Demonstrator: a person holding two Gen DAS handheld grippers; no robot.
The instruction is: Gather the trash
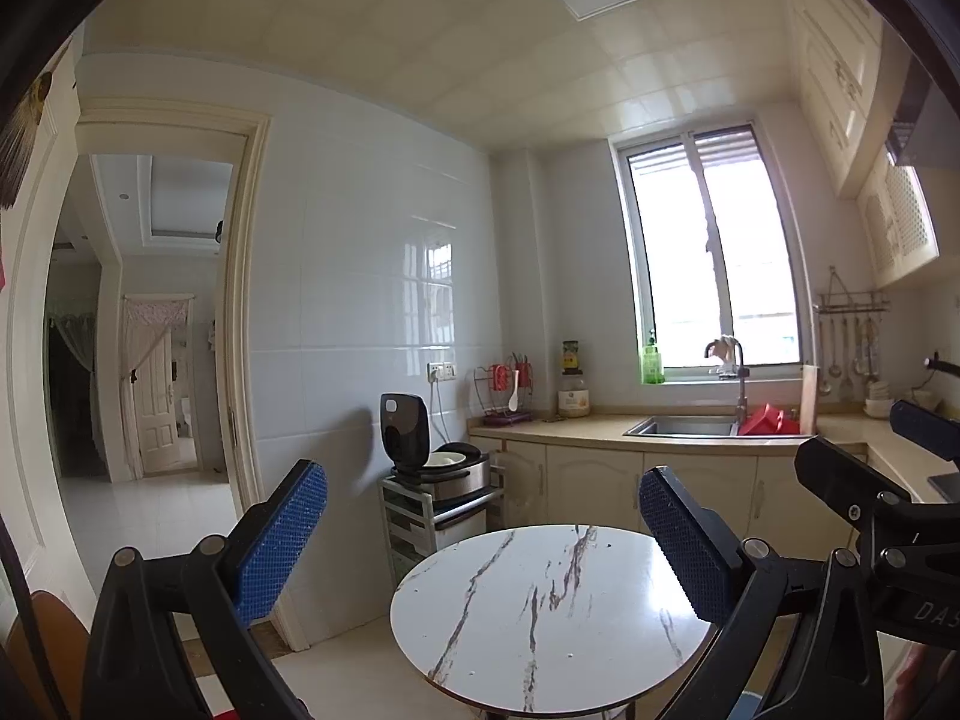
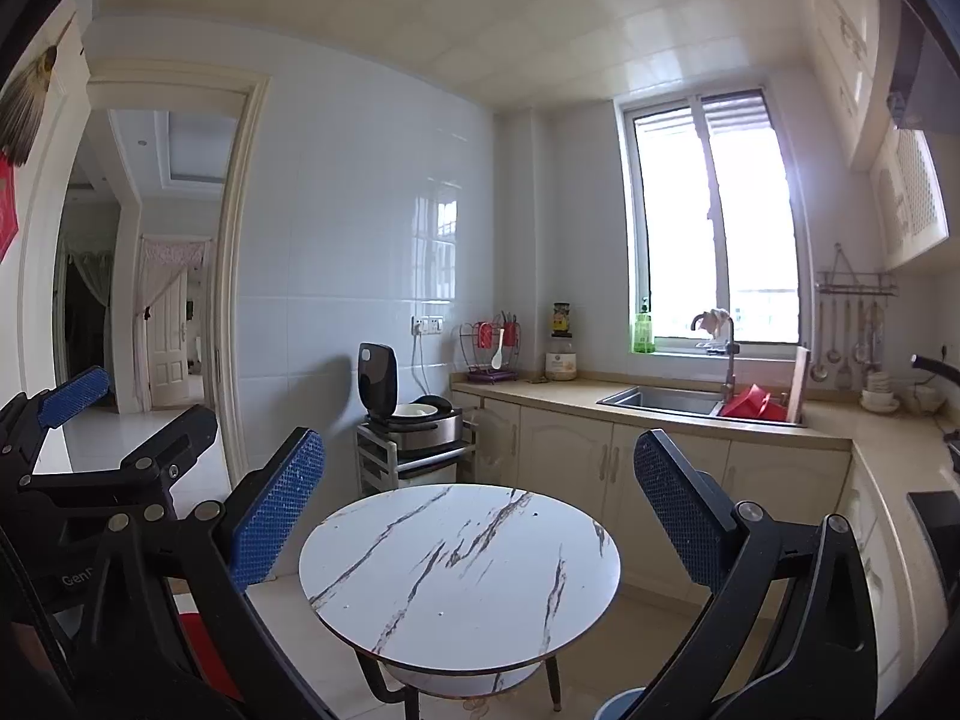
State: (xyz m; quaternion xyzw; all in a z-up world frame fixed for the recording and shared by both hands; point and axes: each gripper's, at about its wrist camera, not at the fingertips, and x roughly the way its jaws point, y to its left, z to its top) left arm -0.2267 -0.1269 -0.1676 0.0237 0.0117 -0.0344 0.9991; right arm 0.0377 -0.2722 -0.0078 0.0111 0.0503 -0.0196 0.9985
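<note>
A round white marble-patterned table (image 1: 540, 606) (image 2: 462, 570) stands in front of both grippers, and I see no trash on its top. My left gripper (image 1: 480, 534) is open above the table's near side, blue pads wide apart with nothing between them. My right gripper (image 2: 477, 504) is also open and holds nothing. In the right wrist view the left gripper (image 2: 72, 396) shows at the left edge. A blue rim, perhaps a bin (image 2: 618, 705), peeks out at the bottom beside the table. Something red (image 2: 204, 654) lies low behind the left finger.
An open rice cooker (image 1: 432, 456) sits on a small rack left of the table. A beige counter (image 2: 690, 414) with a sink (image 2: 660, 399), a red basin (image 2: 750, 405) and bottles runs along the back and right. A doorway (image 1: 144, 360) opens at the left.
</note>
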